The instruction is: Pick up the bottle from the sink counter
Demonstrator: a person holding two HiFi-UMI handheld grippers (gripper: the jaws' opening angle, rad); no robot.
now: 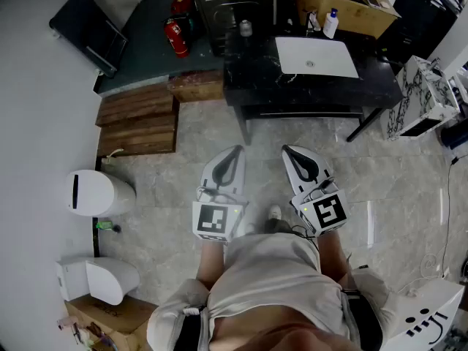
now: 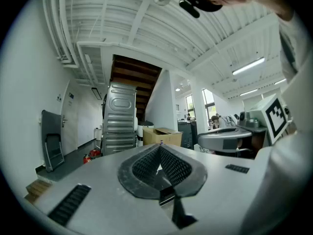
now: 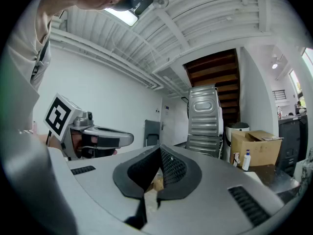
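Bottle (image 1: 331, 23) first: it is white with a blue cap and stands upright at the far edge of the black counter (image 1: 256, 72). It sits just past the far right corner of the white sink (image 1: 316, 55) and just beside a cardboard box (image 1: 344, 2). It is well apart from both my tongs.

My left tongs (image 1: 235, 152) are pressed together at the tips. The ribbed pads (image 2: 173, 166) meet at the point, with nothing pinched between them. My right tongs (image 1: 287, 151) are pressed together the same way and are just as empty. I hold the two side by side, near my body and level, with both tips pointing far, toward the counter. They are close to each other but do not touch, and each carries its marker cube at the near end.

Below them is a grey tiled floor (image 1: 219, 134), which runs between me and the counter. On the far side of the counter, left of the box, stands a ribbed metal cabinet (image 1: 234, 6). Two red fire extinguishers (image 1: 174, 36) stand just left of the cabinet on a darker patch of floor. Nearer and further left lie wooden steps (image 1: 139, 119). Along the left wall are two white toilets (image 1: 99, 194), one nearer than the other. On the right, beyond the counter's end, sits a marble-patterned block (image 1: 428, 86).
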